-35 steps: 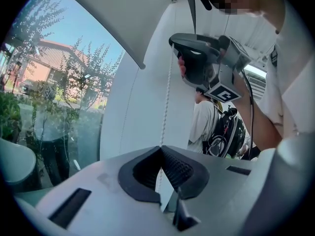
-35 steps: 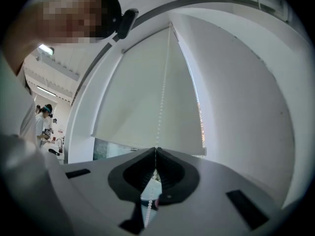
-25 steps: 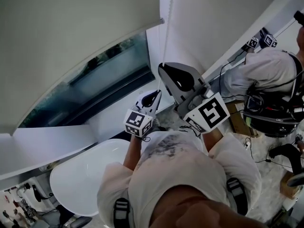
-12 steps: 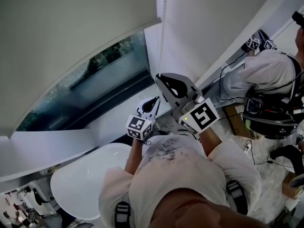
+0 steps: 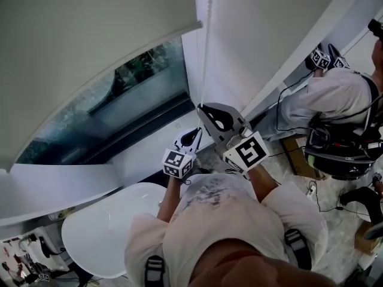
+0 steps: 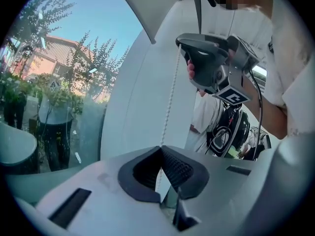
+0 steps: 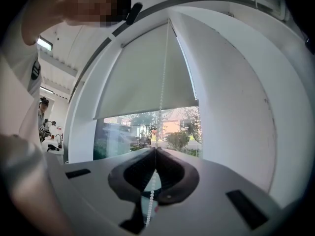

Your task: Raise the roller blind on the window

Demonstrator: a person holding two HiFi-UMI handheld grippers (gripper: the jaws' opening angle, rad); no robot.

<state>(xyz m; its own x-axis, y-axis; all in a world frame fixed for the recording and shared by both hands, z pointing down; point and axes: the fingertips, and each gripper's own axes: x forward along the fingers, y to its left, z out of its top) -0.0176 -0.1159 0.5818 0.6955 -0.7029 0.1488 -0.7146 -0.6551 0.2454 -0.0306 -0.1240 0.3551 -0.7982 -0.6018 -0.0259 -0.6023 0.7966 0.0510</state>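
Right gripper view: right gripper (image 7: 155, 150) clamps the chain (image 7: 161, 82).
Left gripper (image 6: 160, 149) pinches it too; pull straight down, below the blind (image 7: 142, 77).

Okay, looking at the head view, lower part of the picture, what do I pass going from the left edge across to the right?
white tub → left tongs → right tongs → second person in white
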